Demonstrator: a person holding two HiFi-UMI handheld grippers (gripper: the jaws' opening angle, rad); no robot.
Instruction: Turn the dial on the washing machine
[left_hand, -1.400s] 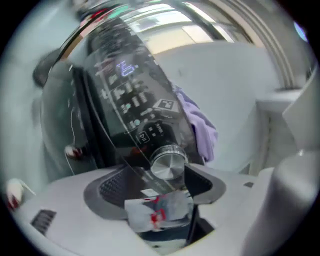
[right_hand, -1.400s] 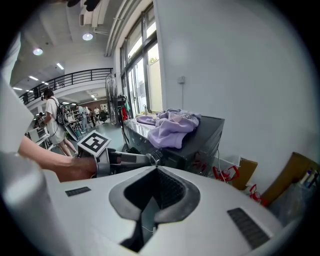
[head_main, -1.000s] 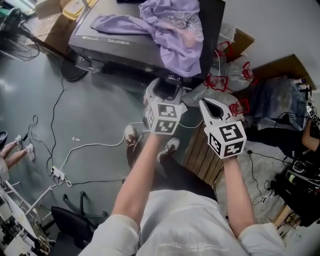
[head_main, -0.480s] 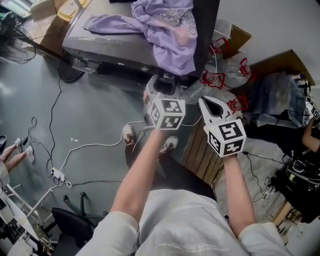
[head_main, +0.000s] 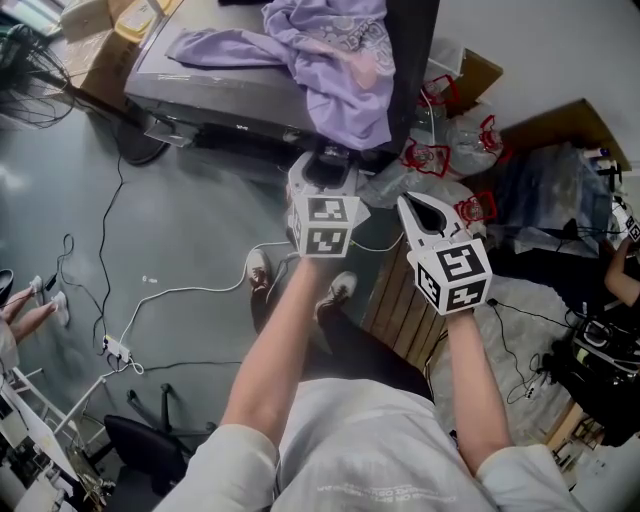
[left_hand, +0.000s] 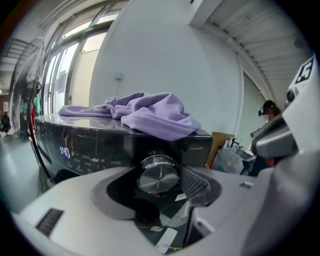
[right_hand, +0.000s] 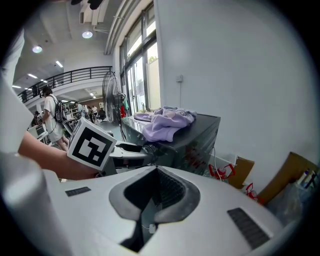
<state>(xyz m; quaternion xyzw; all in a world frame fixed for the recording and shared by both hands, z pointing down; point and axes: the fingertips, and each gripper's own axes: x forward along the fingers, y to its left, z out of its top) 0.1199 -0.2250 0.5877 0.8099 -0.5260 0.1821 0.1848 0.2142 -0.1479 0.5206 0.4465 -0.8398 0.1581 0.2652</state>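
The dial (left_hand: 157, 174) sits at the right end of the washing machine's (head_main: 215, 95) front panel, just under the top edge, where a purple cloth (head_main: 340, 60) hangs over. The left tool (head_main: 328, 170) has the dial between its 2 jaws, which have just been closing. The right pad is just beside the rim, and no firm pinch shows yet. The right tool (head_main: 418, 212) is closed and empty, off beside the machine's right corner. To do this step well, I judge the dial should be centred, then the jaws closed until both pads bite. The wrist should roll about the dial's own axis without pulling outward or snagging the cloth.
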